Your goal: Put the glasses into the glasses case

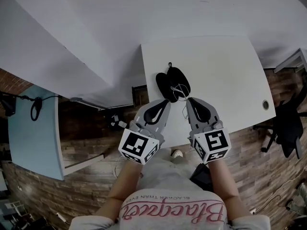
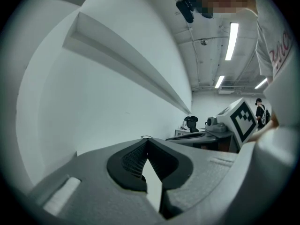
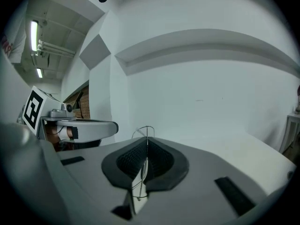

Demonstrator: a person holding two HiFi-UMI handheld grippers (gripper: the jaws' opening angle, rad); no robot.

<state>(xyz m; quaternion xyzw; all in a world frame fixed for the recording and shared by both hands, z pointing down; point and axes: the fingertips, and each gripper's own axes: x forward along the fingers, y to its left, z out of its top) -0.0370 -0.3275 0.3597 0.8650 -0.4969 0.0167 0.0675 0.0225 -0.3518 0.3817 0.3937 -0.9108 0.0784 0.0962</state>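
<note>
Where the grey shirt (image 1: 172, 210) fills the bottom of the head view, pink script runs across it upside down. The small line above it seems to read "BLACKER THAN EVER". Just above, each marker cube shows a black-and-white square pattern. At frame centre the right hand-held gripper (image 3: 146, 142) is clamped on the glasses (image 3: 142, 172), a thin, pale wire frame that runs up between its ribbed black pads and loops out past the tips. The left hand-held gripper (image 2: 147, 142) has its jaws together at the tips. A sliver of wire shows there, but I cannot tell whether it is pinched. Beyond both tips in the head view, the glasses case (image 1: 168, 83) lies open, black and oval-lobed, on the white surface (image 1: 220, 71). The glasses (image 1: 181, 91) hang at its lower right edge.
</note>
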